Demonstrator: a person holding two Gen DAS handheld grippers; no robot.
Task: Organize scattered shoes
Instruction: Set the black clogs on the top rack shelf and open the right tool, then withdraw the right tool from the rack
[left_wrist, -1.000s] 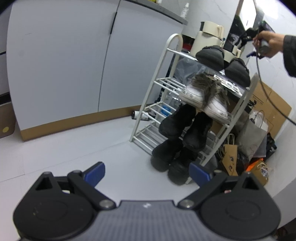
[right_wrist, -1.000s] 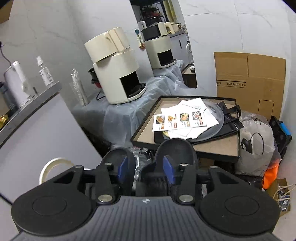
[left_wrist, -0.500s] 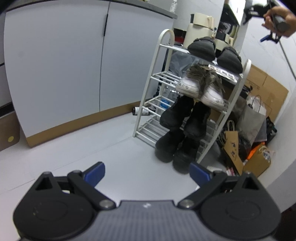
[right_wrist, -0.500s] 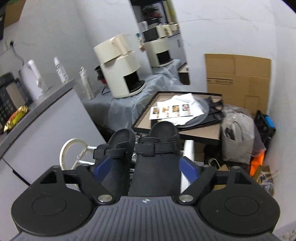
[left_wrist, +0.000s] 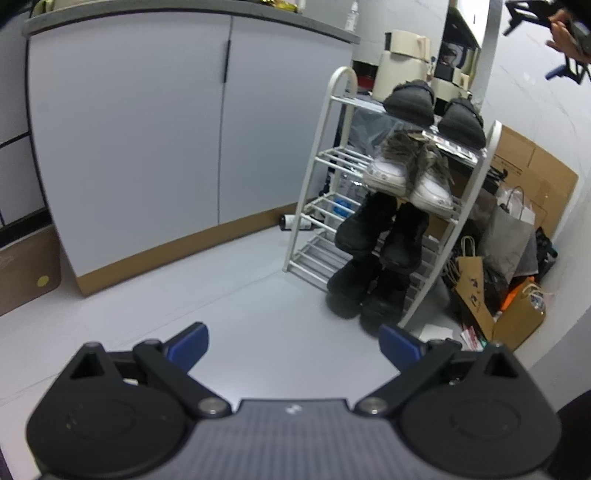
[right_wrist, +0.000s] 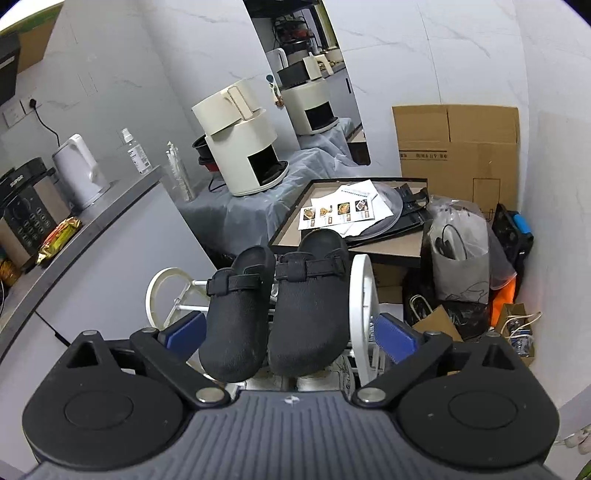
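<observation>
From the left wrist, the left claw (left_wrist: 293, 345) hangs spread and empty over bare grey floor. Well ahead of it stands the white wire shoe rack (left_wrist: 325, 162), each pair sharing a tier, toes outward, so they stay matched: black strapped clogs (left_wrist: 436, 110) on top, white sneakers (left_wrist: 406, 181) beneath, black boots (left_wrist: 380, 236) lower.

From the right wrist, the right claw (right_wrist: 291, 336) is opening, its blue pads clear of the black strapped clogs (right_wrist: 273, 302). They rest side by side on the top tier just ahead, apparently set down as a pair.
</observation>
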